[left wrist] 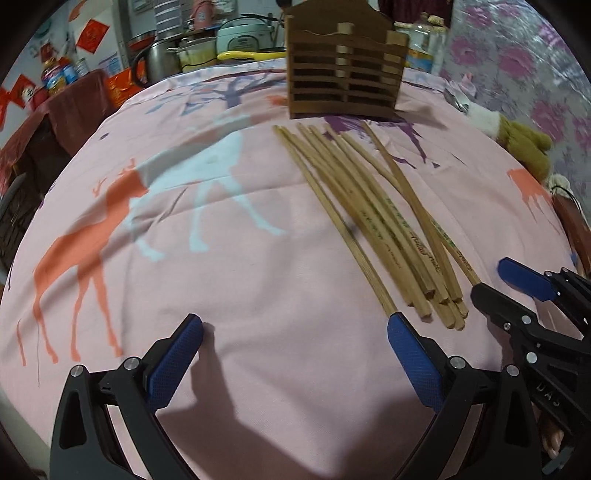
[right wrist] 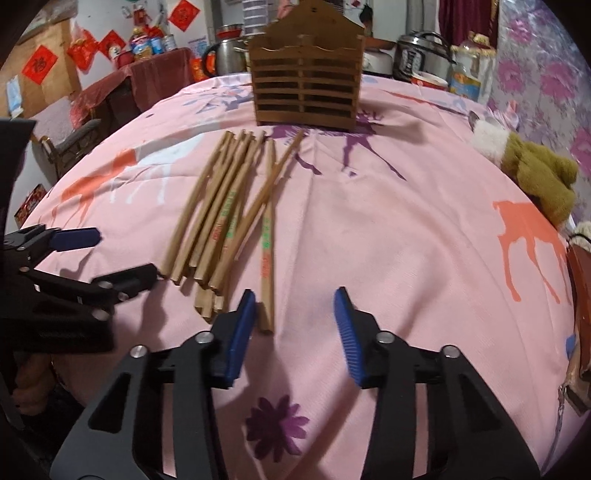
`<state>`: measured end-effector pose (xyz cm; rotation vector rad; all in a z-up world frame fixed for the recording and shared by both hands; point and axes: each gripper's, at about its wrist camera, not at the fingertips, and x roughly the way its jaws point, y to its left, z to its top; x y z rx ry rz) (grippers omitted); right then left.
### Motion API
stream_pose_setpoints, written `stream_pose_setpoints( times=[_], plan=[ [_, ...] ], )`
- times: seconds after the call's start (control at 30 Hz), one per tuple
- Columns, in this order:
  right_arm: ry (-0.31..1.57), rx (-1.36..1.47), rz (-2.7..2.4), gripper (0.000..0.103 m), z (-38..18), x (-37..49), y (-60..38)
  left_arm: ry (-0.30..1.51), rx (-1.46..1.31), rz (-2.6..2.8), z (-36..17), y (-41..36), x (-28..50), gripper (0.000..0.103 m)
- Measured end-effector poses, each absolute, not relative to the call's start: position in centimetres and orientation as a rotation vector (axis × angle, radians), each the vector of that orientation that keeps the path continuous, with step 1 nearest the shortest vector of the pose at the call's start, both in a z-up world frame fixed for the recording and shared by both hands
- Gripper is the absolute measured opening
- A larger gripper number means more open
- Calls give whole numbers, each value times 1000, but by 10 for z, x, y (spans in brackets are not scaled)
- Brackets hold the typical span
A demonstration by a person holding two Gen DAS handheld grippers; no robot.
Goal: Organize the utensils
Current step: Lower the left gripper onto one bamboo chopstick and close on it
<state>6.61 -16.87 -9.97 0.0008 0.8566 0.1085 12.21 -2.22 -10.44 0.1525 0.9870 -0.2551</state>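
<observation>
Several bamboo chopsticks [left wrist: 373,218] lie in a loose bundle on the pink cloth, pointing toward a brown slatted wooden holder [left wrist: 343,66] at the far side. In the right wrist view the chopsticks [right wrist: 225,218] lie left of centre below the holder [right wrist: 306,81]. My left gripper [left wrist: 295,328] is open and empty, its right fingertip beside the near ends of the chopsticks. My right gripper [right wrist: 295,302] is open and empty, with one chopstick's near end just inside its left finger. The right gripper also shows in the left wrist view [left wrist: 491,280], and the left gripper in the right wrist view [right wrist: 122,254].
The pink cloth with animal prints [left wrist: 221,258] covers the table. A green and white plush toy [right wrist: 532,173] lies at the right edge. Pots, a kettle and a rice cooker [left wrist: 240,33] stand behind the table. A brown object [right wrist: 580,306] sits at the far right.
</observation>
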Motion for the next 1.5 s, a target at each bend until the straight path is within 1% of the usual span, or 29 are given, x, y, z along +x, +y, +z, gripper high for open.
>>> stream_pose_setpoints(
  times=[0.2,0.37,0.47,0.57,0.67,0.73,0.83,0.9,1.0,1.1,1.13,1.33,1.43,1.5],
  plan=[
    [847,19,114,38,-98,65,-173,980,97,-321,-97,-28,123,98],
    [841,23,115,38,-98,65,-173,984,127,-332,-102,-34,125,99],
    [842,38,113,38,-98,65,-176,973,151,-242,-103,-18,131,99],
    [842,54,117,38,-97,65,-179,997,73,-167,-104,13,140,98],
    [832,46,129,39,-96,63,-176,989,38,-146,-97,26,139,98],
    [830,33,134,38,-96,61,-173,981,24,-204,-91,18,133,98],
    [831,30,130,38,-96,61,-174,958,82,-270,-88,-5,126,98],
    [828,38,122,38,-95,60,-177,961,117,-296,-90,-21,125,98],
    [833,60,115,38,-96,61,-183,984,96,-372,-93,-34,123,98],
    [836,88,119,38,-97,62,-188,994,177,-339,-104,-44,123,98],
    [834,92,118,38,-96,62,-189,1002,190,-303,-109,-38,127,99],
    [826,106,125,39,-95,61,-190,998,73,-144,-100,30,137,98],
    [823,100,131,39,-94,60,-189,1015,14,-136,-99,45,134,98],
    [819,96,132,39,-94,59,-188,1006,-8,-180,-96,38,125,98]
  ],
)
